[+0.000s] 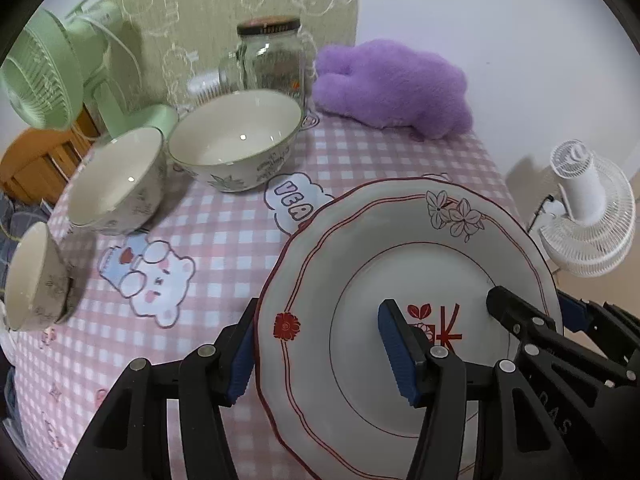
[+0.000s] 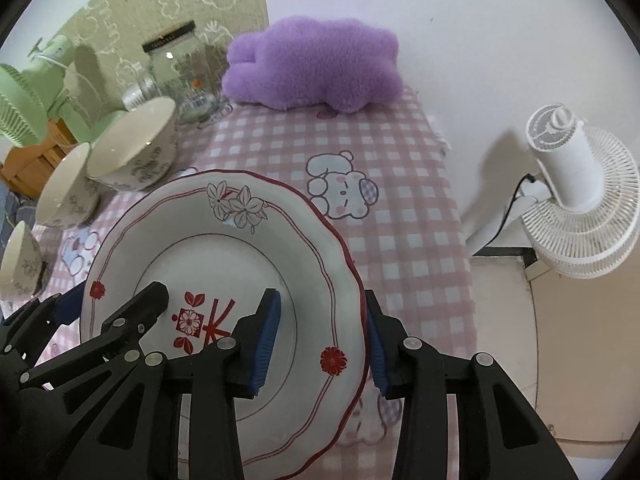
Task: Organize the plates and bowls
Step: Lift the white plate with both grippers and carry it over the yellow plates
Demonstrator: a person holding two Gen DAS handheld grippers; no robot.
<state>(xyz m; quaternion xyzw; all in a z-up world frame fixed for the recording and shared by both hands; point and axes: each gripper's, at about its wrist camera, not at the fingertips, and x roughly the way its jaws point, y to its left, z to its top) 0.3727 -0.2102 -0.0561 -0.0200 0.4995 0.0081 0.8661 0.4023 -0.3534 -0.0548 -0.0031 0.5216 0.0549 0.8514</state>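
Two grippers have hold of one big plate [image 1: 404, 280], which fills the lower right of the left wrist view and the lower middle of the right wrist view. The left gripper [image 1: 320, 356] has its blue pads on the plate's left rim, one pad on top and one under. The right gripper [image 2: 320, 344] pinches the right rim the same way. I can't tell how hard each one squeezes, but both look closed on the plate. The plate looks hard, smooth and easy to break, so it could slip. The wavy rim is the best place to grab it. Next come the bowls at the left of both views. The big bowl [image 1: 236, 136] sits highest, the middle bowl [image 1: 116, 180] is just beside it, and the small bowl [image 1: 34, 276] is lowest, near the edge. They look heavy and breakable too. All of this is on a soft pink checked tablecloth [image 1: 224, 248] with bear pictures. At the back are a purple plush toy [image 1: 392, 84] and a glass jar [image 1: 272, 56]. A green fan [image 1: 44, 72] is at the upper left and a white fan [image 1: 588, 208] at the right.
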